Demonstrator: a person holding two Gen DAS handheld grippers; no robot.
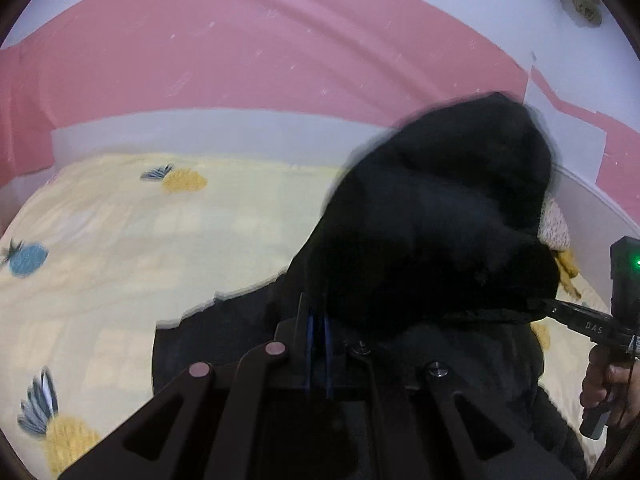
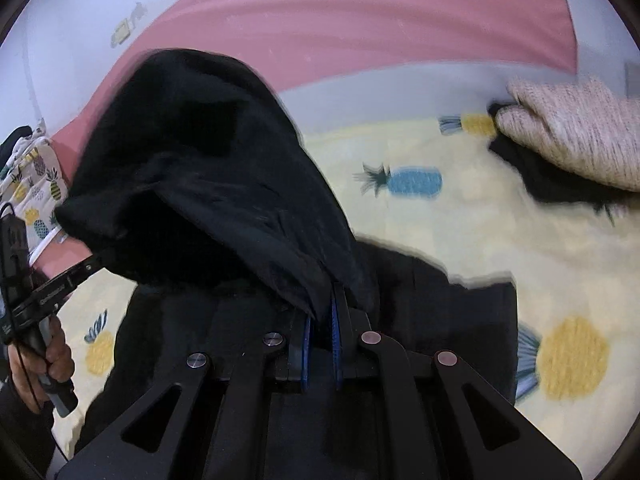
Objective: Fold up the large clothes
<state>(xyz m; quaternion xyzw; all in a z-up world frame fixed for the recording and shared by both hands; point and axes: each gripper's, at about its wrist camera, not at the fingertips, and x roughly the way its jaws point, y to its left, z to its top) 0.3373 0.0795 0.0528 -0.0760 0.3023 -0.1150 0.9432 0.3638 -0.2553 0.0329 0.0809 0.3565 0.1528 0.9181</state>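
A large black garment (image 1: 432, 220) lies on a yellow pineapple-print bed sheet (image 1: 120, 240), with part of it lifted in a blurred hump. My left gripper (image 1: 318, 320) is shut on a black fold of it, and its fingers also show at the left of the right wrist view (image 2: 94, 266). My right gripper (image 2: 320, 316) is shut on the garment's edge (image 2: 224, 184), and it shows at the right of the left wrist view (image 1: 546, 303), pinching the cloth. The garment's lower part (image 2: 420, 300) lies flat on the sheet (image 2: 460, 216).
A knitted beige sweater (image 2: 580, 132) lies on a dark item (image 2: 552, 184) at the bed's far right. A pink wall panel (image 1: 260, 48) and pale headboard ledge (image 1: 200, 132) stand behind. A pineapple-print pillow (image 2: 36, 176) is at far left.
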